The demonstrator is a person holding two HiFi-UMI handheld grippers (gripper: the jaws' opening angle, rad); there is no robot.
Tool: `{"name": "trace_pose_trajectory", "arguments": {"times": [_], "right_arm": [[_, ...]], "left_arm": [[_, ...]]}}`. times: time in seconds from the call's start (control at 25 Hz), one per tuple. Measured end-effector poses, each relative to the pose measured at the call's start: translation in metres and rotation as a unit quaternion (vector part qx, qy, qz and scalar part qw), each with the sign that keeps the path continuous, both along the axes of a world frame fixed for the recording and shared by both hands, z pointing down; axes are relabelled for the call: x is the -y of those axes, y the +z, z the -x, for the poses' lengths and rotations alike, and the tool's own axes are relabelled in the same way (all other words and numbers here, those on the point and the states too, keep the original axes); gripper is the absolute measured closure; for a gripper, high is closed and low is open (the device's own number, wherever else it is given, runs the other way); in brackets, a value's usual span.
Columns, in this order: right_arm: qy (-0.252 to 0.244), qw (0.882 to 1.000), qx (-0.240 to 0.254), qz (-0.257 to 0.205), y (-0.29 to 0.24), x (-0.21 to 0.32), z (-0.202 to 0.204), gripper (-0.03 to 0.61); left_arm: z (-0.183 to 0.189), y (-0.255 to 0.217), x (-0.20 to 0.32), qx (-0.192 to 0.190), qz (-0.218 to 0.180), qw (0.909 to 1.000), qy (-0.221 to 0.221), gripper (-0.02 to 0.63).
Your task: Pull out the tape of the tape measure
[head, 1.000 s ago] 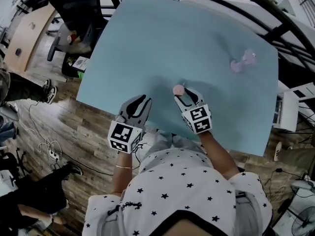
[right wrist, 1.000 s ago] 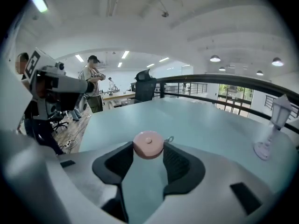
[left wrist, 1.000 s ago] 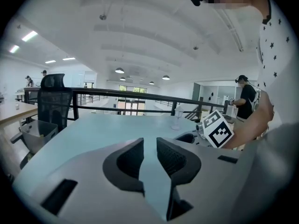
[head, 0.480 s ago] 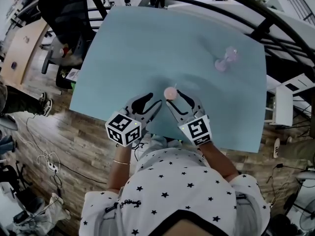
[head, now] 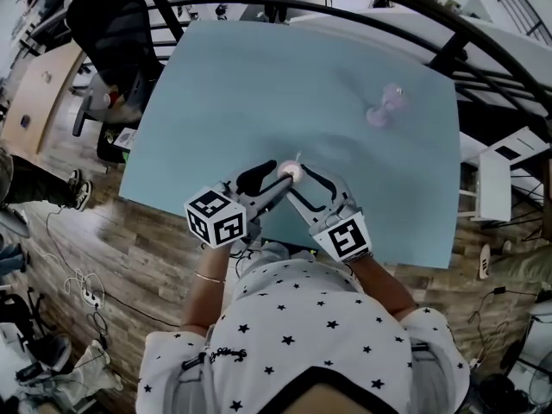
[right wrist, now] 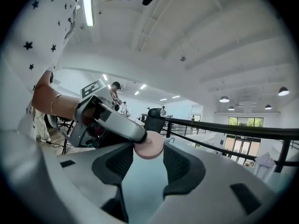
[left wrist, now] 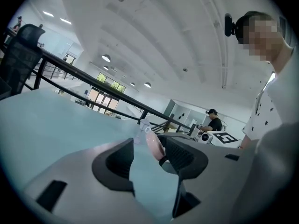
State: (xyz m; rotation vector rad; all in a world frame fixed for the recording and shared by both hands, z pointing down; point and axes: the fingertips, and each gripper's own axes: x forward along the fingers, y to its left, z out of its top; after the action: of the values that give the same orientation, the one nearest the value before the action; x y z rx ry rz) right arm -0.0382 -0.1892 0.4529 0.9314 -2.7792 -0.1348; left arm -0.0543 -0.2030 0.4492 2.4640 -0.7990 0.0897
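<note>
A small round pink tape measure is held just above the light blue table, near its front edge. My right gripper is shut on it; in the right gripper view the pink disc sits between both pads. My left gripper comes in from the left, and its jaws are opening. In the left gripper view the tape measure stands edge-on between those jaws, close to the right pad, and the left pad is clear of it. A small clear tab sticks up from it.
A pale pink dumbbell-shaped thing lies on the table at the back right. A black railing runs behind the table. An office chair stands off its left corner. Below the grippers is wooden floor with cables.
My left gripper has moved right, up to the tape measure, and its jaws have spread apart. The right gripper has kept its hold and shifted a little left.
</note>
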Motion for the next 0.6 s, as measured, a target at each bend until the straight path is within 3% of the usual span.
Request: {"name": "trace_pose_trajectory", "arguments": {"times": [0.2,0.44,0.6], "right_arm": [[-0.011,1.0,0.004,-0.004,-0.0013,-0.0052,0.0017,0.379],[-0.015,1.0,0.014,-0.007,-0.0043,-0.0047,0.0047,0.377],[-0.011,1.0,0.021,0.004,-0.0017,-0.0025,0.0037,0.376]], "left_arm": [[-0.0027,-0.0005,-0.001,-0.012,0.006,0.9999,-0.001,0.389],[-0.0059,-0.0041,-0.0034,-0.035,0.007,0.9993,0.01,0.479],[-0.0072,-0.0043,-0.0017,-0.026,-0.002,0.9996,0.005,0.492]]}}
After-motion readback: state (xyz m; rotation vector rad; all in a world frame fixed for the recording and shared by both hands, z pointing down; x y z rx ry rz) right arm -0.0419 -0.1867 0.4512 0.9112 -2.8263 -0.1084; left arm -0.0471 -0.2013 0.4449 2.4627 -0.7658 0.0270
